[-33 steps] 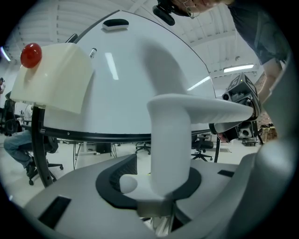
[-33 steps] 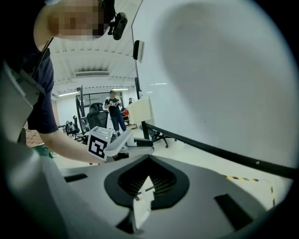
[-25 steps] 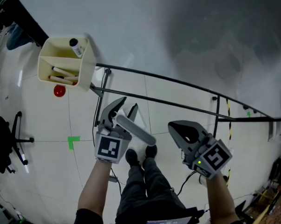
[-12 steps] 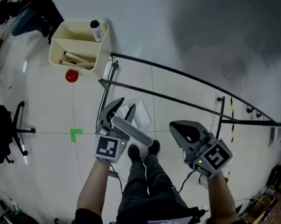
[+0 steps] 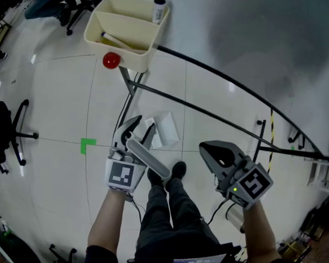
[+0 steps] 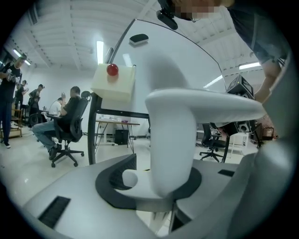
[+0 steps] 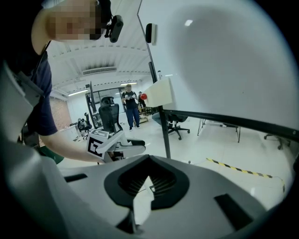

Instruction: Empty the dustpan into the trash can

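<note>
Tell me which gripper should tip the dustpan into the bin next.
Left. The left gripper clamps the dustpan handle and is nearer the cream bin; the right gripper is shut, empty and farther off.

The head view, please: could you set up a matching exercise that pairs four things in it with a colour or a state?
Things:
1. ball
2. tape mark on the floor
3. left gripper
4. right gripper

Colours or states:
A. jaws together, nothing between them
B. red
C. green
D. jaws closed on a white handle

Pairs: 1-B, 2-C, 3-D, 4-A
</note>
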